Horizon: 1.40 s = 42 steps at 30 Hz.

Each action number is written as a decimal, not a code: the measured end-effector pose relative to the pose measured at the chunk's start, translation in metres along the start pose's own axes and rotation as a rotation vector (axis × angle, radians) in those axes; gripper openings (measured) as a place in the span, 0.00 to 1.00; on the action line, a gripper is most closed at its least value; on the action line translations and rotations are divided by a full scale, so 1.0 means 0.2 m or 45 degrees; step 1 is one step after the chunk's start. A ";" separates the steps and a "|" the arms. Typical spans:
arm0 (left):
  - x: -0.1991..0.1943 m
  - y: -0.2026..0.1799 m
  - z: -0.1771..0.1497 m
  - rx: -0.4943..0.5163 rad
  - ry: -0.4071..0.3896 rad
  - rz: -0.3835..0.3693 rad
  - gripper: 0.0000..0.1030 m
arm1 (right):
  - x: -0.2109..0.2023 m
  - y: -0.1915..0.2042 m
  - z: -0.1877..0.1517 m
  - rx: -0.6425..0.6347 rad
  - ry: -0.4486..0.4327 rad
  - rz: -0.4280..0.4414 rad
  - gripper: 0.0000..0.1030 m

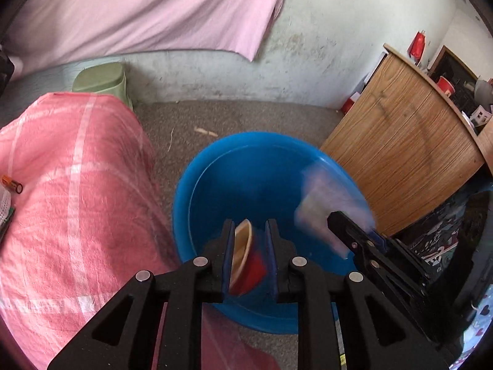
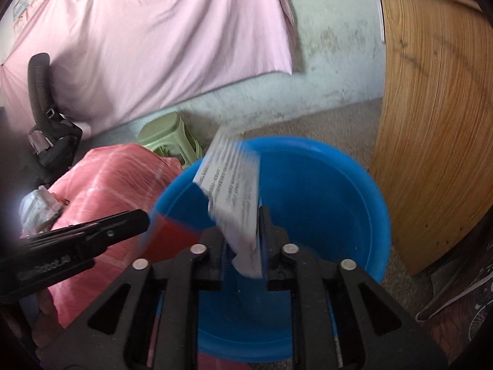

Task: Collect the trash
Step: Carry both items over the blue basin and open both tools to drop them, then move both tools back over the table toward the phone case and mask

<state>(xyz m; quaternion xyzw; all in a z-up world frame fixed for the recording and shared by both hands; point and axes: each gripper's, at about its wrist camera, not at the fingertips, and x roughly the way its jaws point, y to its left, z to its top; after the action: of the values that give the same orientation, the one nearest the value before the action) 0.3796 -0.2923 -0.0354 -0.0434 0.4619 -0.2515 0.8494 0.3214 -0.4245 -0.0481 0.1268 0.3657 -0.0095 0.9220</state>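
A blue plastic basin (image 1: 255, 166) stands on the floor and also shows in the right wrist view (image 2: 339, 191). My left gripper (image 1: 249, 231) is shut on a red paper cup (image 1: 246, 262) with a cream inside, held over the basin's near side. My right gripper (image 2: 242, 215) is shut on a crumpled printed white paper (image 2: 234, 185), held over the basin. In the left wrist view the right gripper (image 1: 348, 225) comes in from the right with the blurred paper (image 1: 323, 203). In the right wrist view the left gripper (image 2: 135, 219) comes in from the left with the blurred red cup (image 2: 172, 237).
A bed with a pink checked blanket (image 1: 77, 185) lies left of the basin. A wooden cabinet (image 1: 400, 154) stands to the right. A green plastic stool (image 1: 101, 80) sits by the wall under a pink sheet (image 1: 148, 9). A small orange item (image 1: 12, 184) lies on the blanket.
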 end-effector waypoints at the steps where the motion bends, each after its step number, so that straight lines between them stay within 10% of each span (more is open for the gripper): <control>1: 0.00 0.01 -0.01 -0.006 0.006 -0.001 0.18 | 0.02 -0.01 0.00 0.007 0.011 0.000 0.50; 17: -0.51 0.20 -0.06 -0.047 -0.307 0.039 0.51 | -0.31 0.18 0.04 -0.033 -0.253 0.017 1.00; 31: -1.10 0.56 -0.49 -0.087 -0.683 0.359 0.94 | -0.66 0.64 -0.13 -0.158 -0.577 0.158 1.00; 42: -1.35 0.74 -0.78 -0.119 -0.827 0.538 0.96 | -0.75 0.91 -0.29 -0.287 -0.666 0.277 1.00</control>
<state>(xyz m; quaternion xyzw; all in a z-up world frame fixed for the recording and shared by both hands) 0.1902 -0.0134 0.0366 -0.0635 0.1786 -0.0229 0.9816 0.1922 -0.2453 0.0550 0.0555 0.0988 0.0975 0.9888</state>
